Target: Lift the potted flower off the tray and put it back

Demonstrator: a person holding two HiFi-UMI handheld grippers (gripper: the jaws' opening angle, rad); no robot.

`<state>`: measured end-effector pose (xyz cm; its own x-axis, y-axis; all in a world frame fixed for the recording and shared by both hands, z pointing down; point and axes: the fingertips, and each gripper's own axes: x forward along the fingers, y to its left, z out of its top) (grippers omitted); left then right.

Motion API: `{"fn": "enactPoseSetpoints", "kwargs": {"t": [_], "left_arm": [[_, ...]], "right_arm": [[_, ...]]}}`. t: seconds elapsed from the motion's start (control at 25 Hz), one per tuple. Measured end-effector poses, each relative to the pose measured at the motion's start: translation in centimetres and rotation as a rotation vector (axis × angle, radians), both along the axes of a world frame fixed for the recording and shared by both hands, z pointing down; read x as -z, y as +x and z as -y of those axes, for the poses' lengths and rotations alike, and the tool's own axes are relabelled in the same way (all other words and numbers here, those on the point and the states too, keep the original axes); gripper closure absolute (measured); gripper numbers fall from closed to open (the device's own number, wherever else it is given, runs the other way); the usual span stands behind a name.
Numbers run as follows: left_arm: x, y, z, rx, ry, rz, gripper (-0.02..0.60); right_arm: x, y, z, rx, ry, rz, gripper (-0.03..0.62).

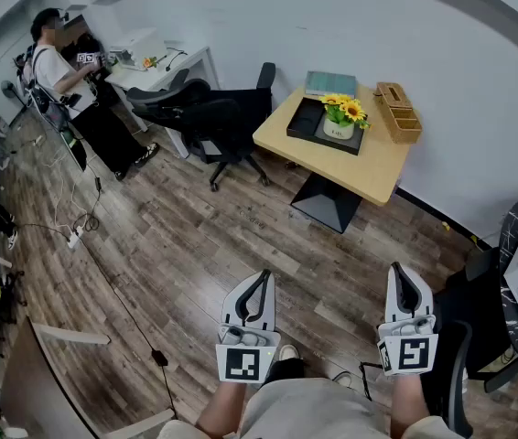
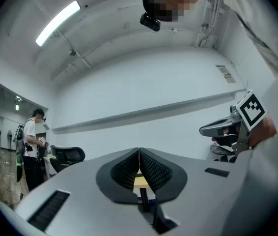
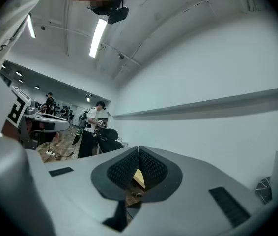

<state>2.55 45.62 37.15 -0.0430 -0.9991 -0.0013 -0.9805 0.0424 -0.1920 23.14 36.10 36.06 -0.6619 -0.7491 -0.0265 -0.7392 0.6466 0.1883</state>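
A potted flower (image 1: 341, 117) with yellow blooms in a white pot stands on a black tray (image 1: 307, 121) on a wooden table (image 1: 383, 167) across the room. My left gripper (image 1: 260, 278) and right gripper (image 1: 400, 273) are held level close to my body, far from the table, over the wooden floor. Both are shut with nothing between the jaws. In the left gripper view the left gripper (image 2: 139, 154) has its pads pressed together, and the right gripper (image 3: 138, 151) looks the same in its own view. A sliver of the table shows behind each pair of jaws.
A wooden organiser box (image 1: 398, 111) and a grey book (image 1: 330, 83) also lie on the table. Black office chairs (image 1: 209, 108) stand left of it. A person (image 1: 67, 80) stands at a white desk (image 1: 163, 69) at the far left. Cables (image 1: 85, 227) trail on the floor.
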Motion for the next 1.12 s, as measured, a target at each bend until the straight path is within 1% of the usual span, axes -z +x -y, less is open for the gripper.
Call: {"fn": "enactPoseSetpoints", "kwargs": {"t": [0.12, 0.24, 0.28, 0.36, 0.52, 0.64, 0.88, 0.96, 1.0, 1.04, 1.12], "left_arm": [[0.3, 2.4, 0.0, 0.027, 0.010, -0.018, 0.571], [0.2, 4.9, -0.3, 0.016, -0.005, 0.000, 0.571], [0.3, 5.3, -0.4, 0.018, -0.006, -0.007, 0.571], [0.4, 5.9, -1.0, 0.031, 0.000, -0.028, 0.571], [0.1, 6.7, -1.9, 0.046, -0.015, -0.009, 0.571], [0.0, 7.2, -2.1, 0.053, -0.009, -0.027, 0.571], [-0.3, 6.8, -2.6, 0.066, -0.020, -0.039, 0.563], [-0.5, 6.8, -2.5, 0.066, -0.027, -0.043, 0.486], [-0.5, 6.7, -2.5, 0.064, -0.025, -0.044, 0.466], [-0.5, 6.7, -2.4, 0.061, -0.022, -0.043, 0.443], [-0.5, 6.5, -2.3, 0.056, -0.024, -0.042, 0.410]], "right_arm": [[0.4, 2.3, 0.1, 0.020, 0.003, -0.010, 0.577], [0.6, 4.2, -0.3, 0.032, 0.003, -0.001, 0.577], [0.7, 4.6, -0.5, 0.036, 0.003, 0.004, 0.577], [0.9, 4.9, -1.1, 0.046, 0.008, 0.006, 0.577], [0.9, 5.5, -1.8, 0.050, 0.006, 0.017, 0.577], [0.7, 5.7, -1.9, 0.054, 0.000, 0.019, 0.577], [0.4, 5.5, -2.4, 0.069, -0.010, 0.017, 0.577], [0.4, 5.4, -2.5, 0.074, -0.012, 0.022, 0.576], [0.4, 5.4, -2.5, 0.077, -0.013, 0.028, 0.574], [0.4, 5.3, -2.4, 0.078, -0.015, 0.031, 0.555], [0.4, 4.9, -2.4, 0.085, -0.015, 0.034, 0.469]]}}
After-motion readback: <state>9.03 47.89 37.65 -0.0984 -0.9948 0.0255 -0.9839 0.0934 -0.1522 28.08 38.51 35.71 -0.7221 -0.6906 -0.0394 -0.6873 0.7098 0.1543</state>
